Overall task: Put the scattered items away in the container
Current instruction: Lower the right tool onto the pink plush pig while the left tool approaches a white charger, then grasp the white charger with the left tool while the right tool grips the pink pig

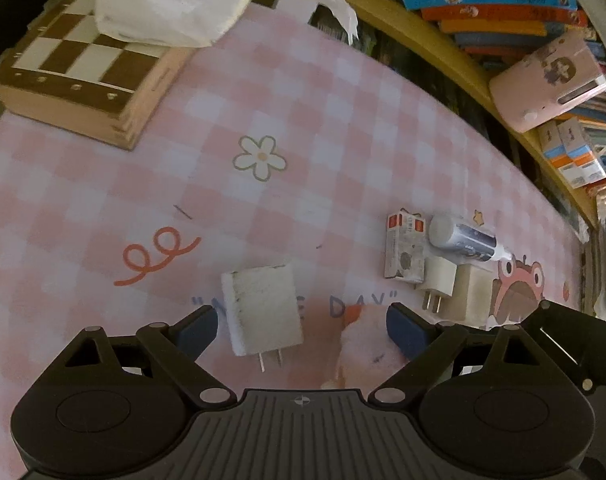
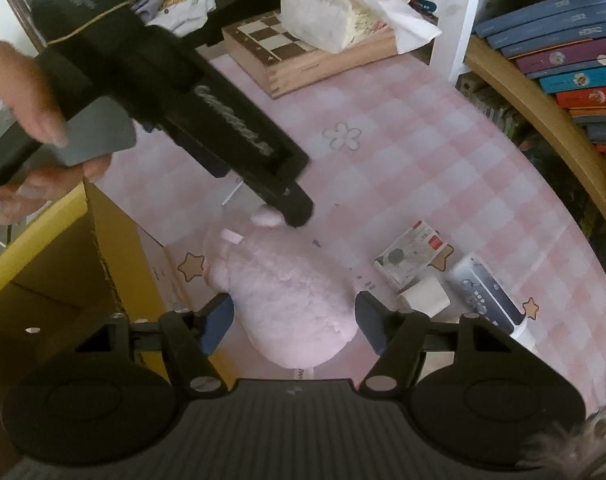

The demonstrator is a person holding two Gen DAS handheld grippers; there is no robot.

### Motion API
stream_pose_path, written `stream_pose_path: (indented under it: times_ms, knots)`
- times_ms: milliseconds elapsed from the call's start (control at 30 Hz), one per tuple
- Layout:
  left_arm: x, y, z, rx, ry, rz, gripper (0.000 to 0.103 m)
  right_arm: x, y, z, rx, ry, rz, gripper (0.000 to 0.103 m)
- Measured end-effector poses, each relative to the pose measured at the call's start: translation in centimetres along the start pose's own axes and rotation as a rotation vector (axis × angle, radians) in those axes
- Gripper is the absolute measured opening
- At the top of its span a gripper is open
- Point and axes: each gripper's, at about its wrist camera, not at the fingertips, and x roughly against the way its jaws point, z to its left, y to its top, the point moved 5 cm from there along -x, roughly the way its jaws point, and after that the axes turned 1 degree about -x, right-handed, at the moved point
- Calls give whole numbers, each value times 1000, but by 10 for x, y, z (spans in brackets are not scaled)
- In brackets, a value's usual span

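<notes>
No item was seen inside the yellow cardboard box (image 2: 43,280). The white square charger (image 1: 263,312) lay between the spread left gripper (image 1: 301,330); the pink plush toy (image 2: 291,296) between the parted, untouching right gripper (image 2: 293,322).

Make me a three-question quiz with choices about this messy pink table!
1. What lies on the chessboard box?
A. tissue pack
B. book
C. cup

2. How many prongs does the white charger between the left gripper fingers have?
A. one
B. two
C. four

3. What sits between the right gripper fingers?
A. remote
B. nothing
C. pink plush toy

Answers:
1 A, the tissue pack rests on the board.
2 B, two prongs stick out.
3 C, the pink plush toy fills the gap, though whether the fingers press it is unclear.
</notes>
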Motion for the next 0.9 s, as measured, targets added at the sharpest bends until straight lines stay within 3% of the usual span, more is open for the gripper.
stream_pose_path:
  times_ms: [433, 633, 800, 900]
  knots:
    - [-21, 4, -2, -35, 90, 54, 79, -5, 4, 0, 56, 50, 8, 71]
    - [-22, 2, -1, -34, 124, 63, 68, -8, 5, -2, 47, 67, 12, 72]
    - [-24, 0, 1, -35, 154, 78, 44, -4, 4, 3, 73, 88, 28, 77]
    - [-24, -2, 2, -24, 145, 80, 43, -4, 4, 5, 90, 89, 36, 79]
